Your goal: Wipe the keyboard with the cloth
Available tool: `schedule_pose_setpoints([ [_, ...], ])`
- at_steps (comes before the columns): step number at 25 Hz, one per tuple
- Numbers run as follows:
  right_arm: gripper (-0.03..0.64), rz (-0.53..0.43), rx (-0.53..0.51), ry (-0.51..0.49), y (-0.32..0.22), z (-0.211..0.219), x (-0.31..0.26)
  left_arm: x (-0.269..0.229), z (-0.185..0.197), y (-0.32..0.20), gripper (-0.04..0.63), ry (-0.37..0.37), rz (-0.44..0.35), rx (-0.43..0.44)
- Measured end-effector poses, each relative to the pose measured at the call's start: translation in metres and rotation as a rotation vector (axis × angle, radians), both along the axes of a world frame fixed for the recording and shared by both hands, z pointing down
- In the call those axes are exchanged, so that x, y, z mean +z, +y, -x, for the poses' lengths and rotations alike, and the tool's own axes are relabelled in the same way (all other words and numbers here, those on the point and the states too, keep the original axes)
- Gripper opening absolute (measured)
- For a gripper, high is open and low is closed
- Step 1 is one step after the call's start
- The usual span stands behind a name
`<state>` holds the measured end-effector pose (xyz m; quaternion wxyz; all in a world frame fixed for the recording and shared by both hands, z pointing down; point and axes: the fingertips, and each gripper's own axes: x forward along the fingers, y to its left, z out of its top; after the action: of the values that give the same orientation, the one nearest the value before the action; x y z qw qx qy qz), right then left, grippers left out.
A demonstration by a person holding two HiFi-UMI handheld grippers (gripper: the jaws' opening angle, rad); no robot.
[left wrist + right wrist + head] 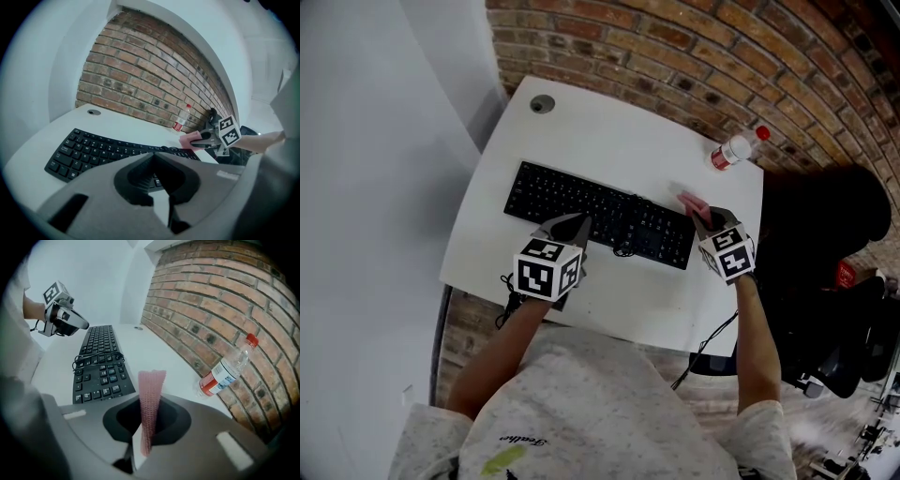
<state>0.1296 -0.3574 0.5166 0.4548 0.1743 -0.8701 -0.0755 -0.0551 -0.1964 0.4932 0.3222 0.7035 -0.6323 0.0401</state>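
Note:
A black keyboard (595, 214) lies across the middle of the white table (628, 141). My right gripper (701, 217) hovers at the keyboard's right end, shut on a folded pink cloth (690, 202) that sticks out past its jaws. In the right gripper view the cloth (152, 380) stands upright between the jaws of the right gripper (150, 401), with the keyboard (99, 363) to the left. My left gripper (573, 228) is over the keyboard's front edge near its middle. In its own view the left gripper (153, 155) has its jaws together and holds nothing.
A clear plastic bottle (733, 150) with a red cap lies at the table's far right by the brick wall (694, 47). A black cable (623, 247) is coiled on the keyboard. A round grommet (542, 104) sits far left. A dark chair (830, 234) stands right of the table.

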Motion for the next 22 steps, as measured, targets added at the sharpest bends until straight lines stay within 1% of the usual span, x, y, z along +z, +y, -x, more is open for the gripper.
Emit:
schedule_pose_setpoints([
  [7,0.026,0.018,0.007,-0.01,0.011,0.022,0.002,0.002,0.014,0.012,-0.005,0.01,-0.001,-0.003],
  [13,0.026,0.036,-0.01,-0.024,0.02,0.046,0.003,0.001,0.025,0.019,-0.005,0.015,-0.005,-0.012],
  [22,0.026,0.116,0.011,-0.088,0.027,0.082,-0.003,-0.001,0.05,0.028,-0.005,0.02,-0.016,-0.038],
])
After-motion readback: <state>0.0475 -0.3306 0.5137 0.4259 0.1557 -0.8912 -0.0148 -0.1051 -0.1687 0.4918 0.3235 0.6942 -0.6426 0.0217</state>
